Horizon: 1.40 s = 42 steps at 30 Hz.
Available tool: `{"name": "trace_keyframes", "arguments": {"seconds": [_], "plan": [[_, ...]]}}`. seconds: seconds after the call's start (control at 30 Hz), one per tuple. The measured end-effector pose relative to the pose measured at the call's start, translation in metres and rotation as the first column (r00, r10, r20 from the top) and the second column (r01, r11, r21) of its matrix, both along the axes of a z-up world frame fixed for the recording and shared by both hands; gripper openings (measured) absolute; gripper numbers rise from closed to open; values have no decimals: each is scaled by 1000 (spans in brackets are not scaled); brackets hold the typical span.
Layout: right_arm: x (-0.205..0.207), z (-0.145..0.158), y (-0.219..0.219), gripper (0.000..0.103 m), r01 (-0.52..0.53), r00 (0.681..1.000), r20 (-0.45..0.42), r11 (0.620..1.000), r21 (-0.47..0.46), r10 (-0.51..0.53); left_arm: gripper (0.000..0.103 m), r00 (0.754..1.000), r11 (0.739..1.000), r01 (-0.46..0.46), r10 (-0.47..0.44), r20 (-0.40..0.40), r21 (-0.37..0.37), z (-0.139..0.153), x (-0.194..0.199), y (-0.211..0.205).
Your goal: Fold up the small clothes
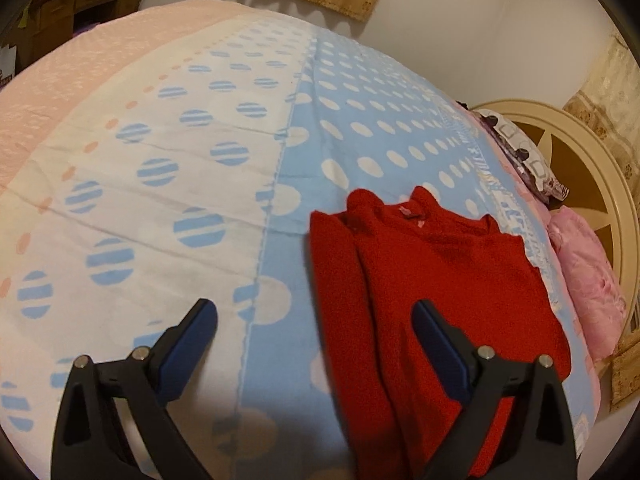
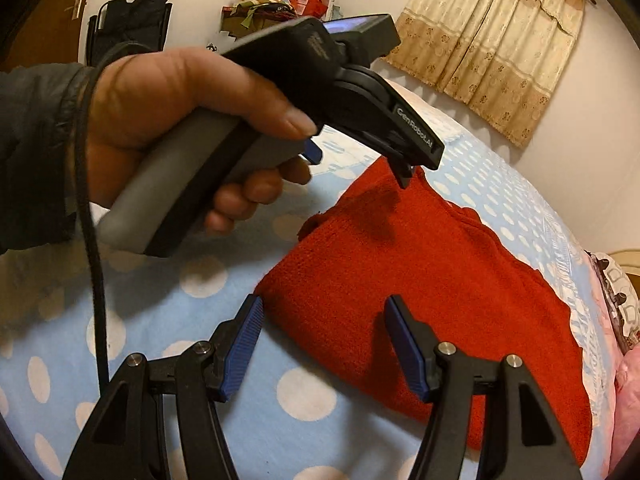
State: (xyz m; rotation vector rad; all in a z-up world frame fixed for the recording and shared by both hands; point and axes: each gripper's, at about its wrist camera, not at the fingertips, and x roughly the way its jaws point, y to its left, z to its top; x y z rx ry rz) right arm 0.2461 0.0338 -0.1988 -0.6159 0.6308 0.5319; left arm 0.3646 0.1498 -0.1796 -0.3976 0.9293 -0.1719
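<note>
A red knitted garment (image 1: 440, 272) lies folded into a long shape on the blue dotted bedspread (image 1: 360, 120), collar end away from me. My left gripper (image 1: 314, 312) is open just above the bed, with its right finger over the garment and its left finger over bare cover. In the right wrist view a hand (image 2: 160, 112) holds that left gripper (image 2: 405, 178) over the far edge of the red garment (image 2: 420, 280). My right gripper (image 2: 325, 306) is open over the garment's near left corner. Nothing is pinched between its blue pads (image 2: 244, 340).
The bedspread (image 2: 200, 360) covers the whole bed, turning white and pink to the left. A pink quilt (image 1: 588, 280), a patterned pillow (image 1: 520, 152) and a cream headboard (image 1: 580, 140) are on the right. A black cable (image 2: 92, 240) hangs from the hand. Curtains (image 2: 492, 40) hang behind.
</note>
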Motion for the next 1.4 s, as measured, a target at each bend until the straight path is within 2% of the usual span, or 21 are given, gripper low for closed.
{"name": "trace_keyframes", "arguments": {"seconds": [0.1, 0.13, 0.23, 0.33, 0.4, 0.43, 0.47, 0.53, 0.63, 0.8, 1.0, 1.13, 1.4], "plan": [[1, -2, 1, 63, -2, 1000, 14, 1000, 10, 2, 96, 1000, 1000, 3, -3, 10, 12, 0, 3, -1], [-5, -3, 3, 63, 0, 1000, 15, 1000, 12, 0, 93, 1000, 1000, 3, -3, 12, 16, -1, 5, -2], [-8, -3, 3, 54, -7, 1000, 12, 1000, 17, 7, 87, 1000, 999, 19, -20, 9, 26, -1, 11, -6], [-10, -3, 4, 38, -24, 1000, 12, 1000, 13, 24, 66, 1000, 999, 29, -29, 11, 30, -2, 14, -8], [-8, -3, 2, 33, -25, 1000, 6, 1000, 15, 25, 52, 999, 999, 38, -38, 10, 26, -2, 16, -8], [-7, -2, 1, 29, -22, 1000, 1, 1000, 22, 22, 39, 999, 999, 44, -44, 4, 14, -3, 18, -7], [-5, -2, -2, 26, -18, 1000, -4, 999, 29, 18, 32, 999, 999, 46, -46, -5, -17, -5, 19, -5], [-1, 0, -8, 22, -7, 1000, -15, 999, 47, 8, 24, 999, 996, 42, -43, -16, -76, -7, 21, -2], [6, 2, -17, 19, 6, 999, -33, 997, 72, -3, 17, 998, 994, 51, -53, -17, -95, -8, 22, -3], [2, 4, -20, 15, 10, 999, -43, 995, 98, -5, 13, 998, 994, 65, -64, 5, -88, -3, 21, -7], [6, 16, -39, 12, 40, 995, -98, 979, 200, -20, 12, 998, 989, 58, -53, 37, -136, 8, 21, -4], [8, 26, -55, 12, 66, 994, -99, 968, 244, -43, 12, 996, 984, 63, -53, 66, -165, 18, 22, -8], [9, 42, -89, 11, 117, 991, -98, 941, 318, -90, 12, 992, 980, 87, -69, 103, -177, 40, 28, -32]]}}
